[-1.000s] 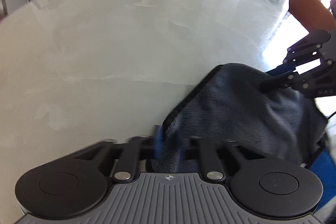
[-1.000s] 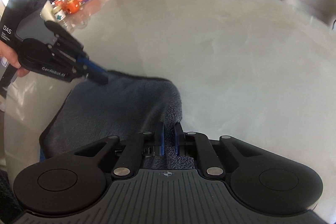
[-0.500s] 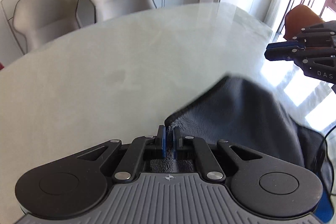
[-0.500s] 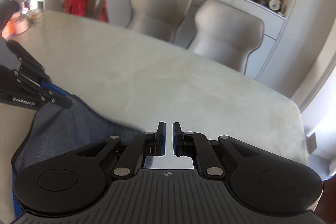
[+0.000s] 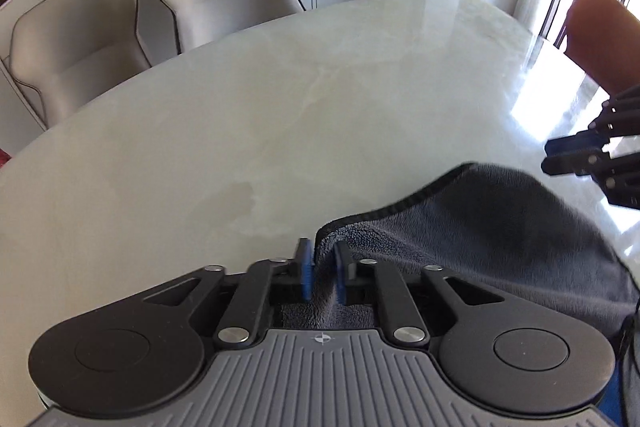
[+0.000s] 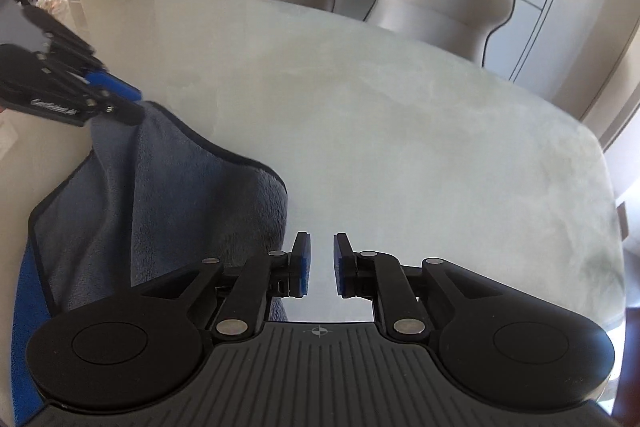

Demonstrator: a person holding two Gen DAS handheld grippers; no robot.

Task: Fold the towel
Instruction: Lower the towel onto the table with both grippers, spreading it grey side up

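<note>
Towel [image 5: 500, 227], dark grey, hangs over the near edge of the pale surface [image 5: 280, 99], one corner sitting between the left tongs [image 5: 323, 273], which are a little apart, so I cannot tell if they pinch it. The right tongs [image 6: 322, 263] are a little open and hold nothing. Half a second ago the left tongs were squeezed tighter on the corner; the towel's lower part is cut off.
</note>
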